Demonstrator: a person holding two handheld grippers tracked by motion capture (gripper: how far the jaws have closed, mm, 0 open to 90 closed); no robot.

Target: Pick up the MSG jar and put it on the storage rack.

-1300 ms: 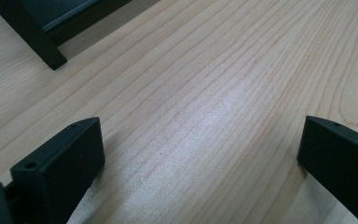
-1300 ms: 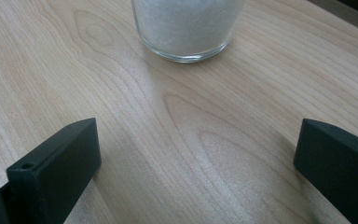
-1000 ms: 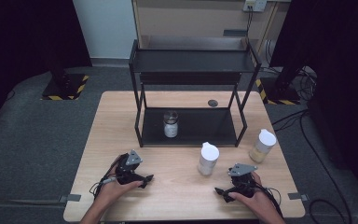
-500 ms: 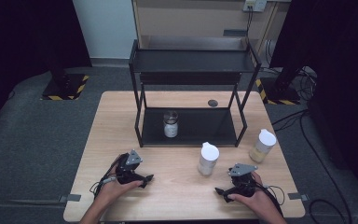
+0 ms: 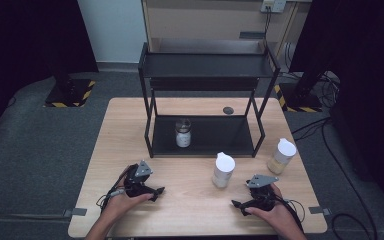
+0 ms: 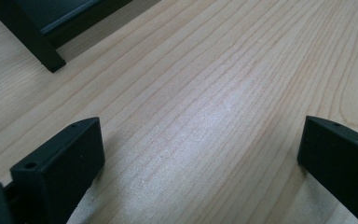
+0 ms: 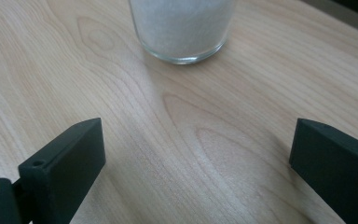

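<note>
1. The thing in play looks like the white-filled jar [image 5: 223, 170]. It stands on the table [image 5: 190, 210] in front of the black rack [image 5: 205, 100], a bit right of centre. The right gripper view has its glass base [image 7: 182, 28] dead ahead, full of white powder or grains.
2. Orientation: upright, long axis vertical, white lid on top pointing at the ceiling. It's round, so there's no real "front" to line up with.
3. Right gripper [image 5: 242, 206] sits low on the wood just beside that jar, toward the person. Jaws are spread wide with bare table between them, holding nothing.
4. Left gripper [image 5: 156, 192] is over on the left part of the table, well apart from the jar. Also spread wide and empty; its own view has wood grain and one rack foot [image 6: 51, 63].
5. My read is this is the very start, the approach before any grasp. Next move probably needs the right gripper to slide forward so the jaws straddle the glass, then close on the body below the lid, keeping it vertical.
6. Farther out: a second jar with tan contents [image 5: 281, 156] near the right edge, and a small jar [image 5: 183, 132] already on the rack's bottom shelf. My guess is the others go there too.
</note>
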